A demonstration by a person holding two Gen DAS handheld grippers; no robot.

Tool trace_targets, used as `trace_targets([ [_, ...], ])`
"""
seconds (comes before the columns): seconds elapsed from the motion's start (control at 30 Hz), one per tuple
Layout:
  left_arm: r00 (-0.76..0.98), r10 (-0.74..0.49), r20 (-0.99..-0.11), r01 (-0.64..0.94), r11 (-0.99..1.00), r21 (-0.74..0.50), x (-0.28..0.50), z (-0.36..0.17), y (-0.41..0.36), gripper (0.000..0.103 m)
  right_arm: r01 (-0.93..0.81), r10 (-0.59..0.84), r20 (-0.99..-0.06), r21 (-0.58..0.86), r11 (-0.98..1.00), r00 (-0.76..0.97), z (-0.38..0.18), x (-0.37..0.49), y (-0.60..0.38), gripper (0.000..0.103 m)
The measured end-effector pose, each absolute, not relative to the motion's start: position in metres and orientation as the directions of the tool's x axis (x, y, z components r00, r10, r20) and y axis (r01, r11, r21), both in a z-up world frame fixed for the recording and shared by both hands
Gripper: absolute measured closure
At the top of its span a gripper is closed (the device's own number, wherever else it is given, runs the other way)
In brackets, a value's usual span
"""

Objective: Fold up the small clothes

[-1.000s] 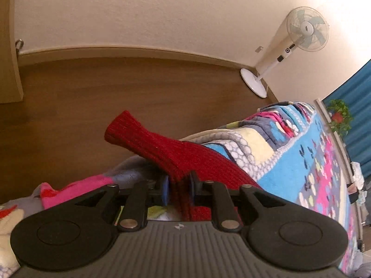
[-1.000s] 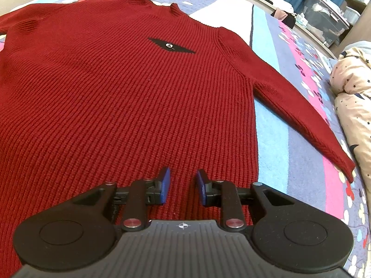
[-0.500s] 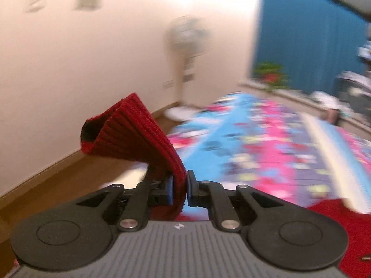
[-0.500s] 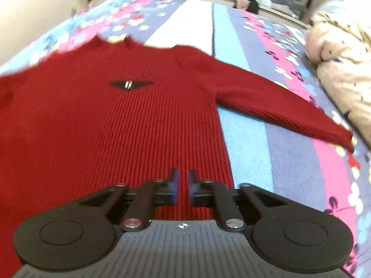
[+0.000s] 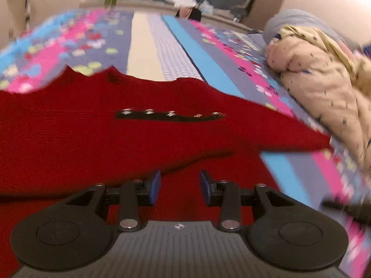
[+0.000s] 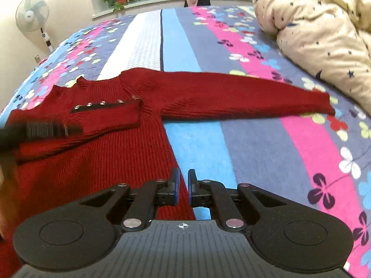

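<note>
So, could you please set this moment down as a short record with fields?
garment: red sweater, flat on the patterned bedspread
near sleeve: folded across the chest
far sleeve: stretched out sideways
left tongs: have just been opening, nothing between them
right tongs: shut at the sweater's side edge; a grip cannot be told
beside: cream duvet

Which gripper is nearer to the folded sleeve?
Left. The left gripper hangs right over the folded sleeve, open. The right gripper is shut at the sweater's side edge, farther away.
</note>
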State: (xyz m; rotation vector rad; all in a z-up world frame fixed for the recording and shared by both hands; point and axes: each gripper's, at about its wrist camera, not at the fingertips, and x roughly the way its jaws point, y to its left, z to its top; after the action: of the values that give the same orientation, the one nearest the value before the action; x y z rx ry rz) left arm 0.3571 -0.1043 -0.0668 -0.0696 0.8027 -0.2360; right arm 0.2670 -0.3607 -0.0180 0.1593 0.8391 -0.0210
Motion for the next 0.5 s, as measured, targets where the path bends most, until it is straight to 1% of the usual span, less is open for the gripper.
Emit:
trace_targets([
  [0.07,0.706,-0.165,-0.689,0.153,0.985,-0.08,0.335,-0.07,-0.079,0.061,0.072,0.064,-0.734,0.152,0.986,0.676,-0.016,0.265,-0.362,0.096],
  [0.13,0.726,-0.1,-0.68,0.087,0.995,-0.054,0.307,-0.066,-0.042,0.061,0.055,0.083,-0.73,0.164,0.985,0.679,-0.014,0.264,-0.359,0.096],
  [0.23,0.736,0.008,-0.677,-0.076,0.995,-0.07,0.273,-0.049,0.036,0.061,0.032,0.108,-0.732,0.175,0.984,0.673,-0.013,0.263,-0.354,0.096],
  [0.3,0.719,0.06,-0.692,-0.174,0.98,-0.096,0.249,-0.034,0.087,0.061,0.026,0.12,-0.735,0.184,0.983,0.668,-0.013,0.263,-0.353,0.096],
  [0.37,0.693,0.08,-0.717,-0.227,0.967,-0.111,0.223,-0.021,0.129,0.061,0.027,0.129,-0.741,0.194,0.981,0.66,-0.014,0.262,-0.354,0.095],
  [0.43,0.657,0.061,-0.751,-0.234,0.964,-0.127,0.197,-0.014,0.164,0.061,0.024,0.137,-0.753,0.198,0.98,0.644,-0.016,0.261,-0.354,0.094],
  [0.47,0.639,0.045,-0.768,-0.229,0.964,-0.135,0.187,-0.016,0.175,0.061,0.016,0.142,-0.762,0.195,0.981,0.632,-0.018,0.26,-0.352,0.092],
  [0.5,0.622,0.022,-0.783,-0.221,0.964,-0.149,0.174,-0.017,0.188,0.061,0.01,0.144,-0.769,0.192,0.981,0.623,-0.02,0.259,-0.351,0.087],
])
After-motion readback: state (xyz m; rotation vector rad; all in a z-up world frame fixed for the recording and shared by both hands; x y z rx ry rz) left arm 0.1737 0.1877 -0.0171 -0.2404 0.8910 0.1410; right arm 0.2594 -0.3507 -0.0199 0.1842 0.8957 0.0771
